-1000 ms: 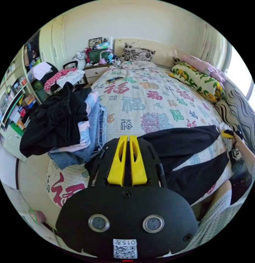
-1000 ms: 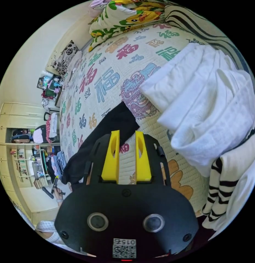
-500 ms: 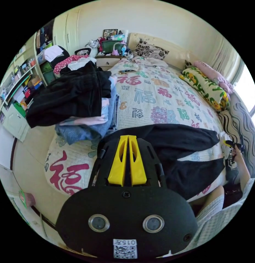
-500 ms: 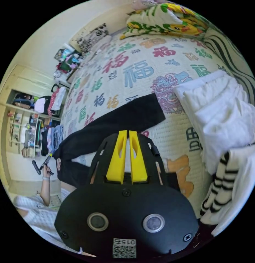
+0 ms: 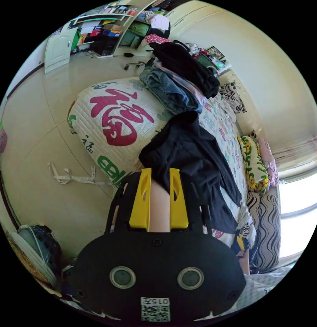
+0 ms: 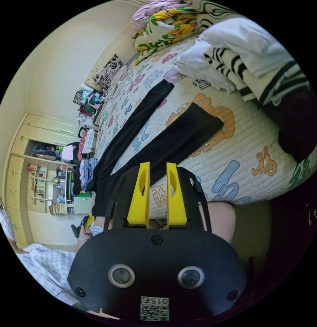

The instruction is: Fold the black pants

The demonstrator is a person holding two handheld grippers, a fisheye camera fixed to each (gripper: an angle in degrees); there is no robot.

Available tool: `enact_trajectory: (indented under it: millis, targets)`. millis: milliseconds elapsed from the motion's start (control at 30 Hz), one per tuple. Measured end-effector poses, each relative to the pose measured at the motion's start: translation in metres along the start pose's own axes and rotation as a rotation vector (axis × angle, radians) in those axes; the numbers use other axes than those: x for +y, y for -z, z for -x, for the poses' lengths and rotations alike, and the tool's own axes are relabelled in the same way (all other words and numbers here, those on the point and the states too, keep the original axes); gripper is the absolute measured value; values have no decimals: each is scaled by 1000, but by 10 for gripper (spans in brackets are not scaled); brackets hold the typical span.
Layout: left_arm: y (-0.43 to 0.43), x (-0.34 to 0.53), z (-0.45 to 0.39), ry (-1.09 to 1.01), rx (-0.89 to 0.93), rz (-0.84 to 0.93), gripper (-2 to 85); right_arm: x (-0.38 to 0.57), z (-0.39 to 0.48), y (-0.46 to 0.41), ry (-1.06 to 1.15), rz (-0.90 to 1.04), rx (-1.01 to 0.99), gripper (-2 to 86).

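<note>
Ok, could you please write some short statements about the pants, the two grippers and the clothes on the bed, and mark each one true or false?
1. The black pants lie spread on the bed with the two legs apart. True.
2. The left gripper is shut on the pants. False: its jaws stand open, holding nothing.
3. The right gripper has open jaws. True.
4. The pants are already folded into a small square. False: both legs lie at full length.
5. A pile of clothes sits on the bed beyond the pants in the left gripper view. True.
6. The white and striped clothes lie on the floor. False: they rest on the bed near the leg ends.
</note>
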State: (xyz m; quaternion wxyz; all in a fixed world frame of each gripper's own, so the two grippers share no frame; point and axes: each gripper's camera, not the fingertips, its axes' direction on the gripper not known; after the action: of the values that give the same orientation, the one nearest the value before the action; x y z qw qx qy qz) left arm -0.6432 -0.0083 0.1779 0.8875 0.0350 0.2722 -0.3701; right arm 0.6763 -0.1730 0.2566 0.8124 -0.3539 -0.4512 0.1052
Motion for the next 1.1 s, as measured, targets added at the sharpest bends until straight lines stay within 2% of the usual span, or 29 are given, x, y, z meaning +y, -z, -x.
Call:
enact_trajectory:
  millis: [233, 467, 567, 633, 867, 1100]
  targets:
    - [9, -19, 15, -29, 106, -4, 1, -12, -41, 5, -123, 39, 9, 101]
    - [35, -23, 20, -45, 164, -53, -8, -31, -66, 8, -204, -9, -24, 93]
    - [45, -26, 20, -60, 159, -61, -8, -42, -88, -2, -324, -15, -9, 75]
    - [50, -30, 19, -75, 160, -62, -8, -46, -98, -4, -351, -70, -104, 32]
    - [63, -38, 25, -75, 235, -81, -9, -68, -70, 23, -196, -35, -86, -2]
    - [80, -77, 4, -116, 351, -135, -8, -148, 0, 42, -26, 22, -62, -4]
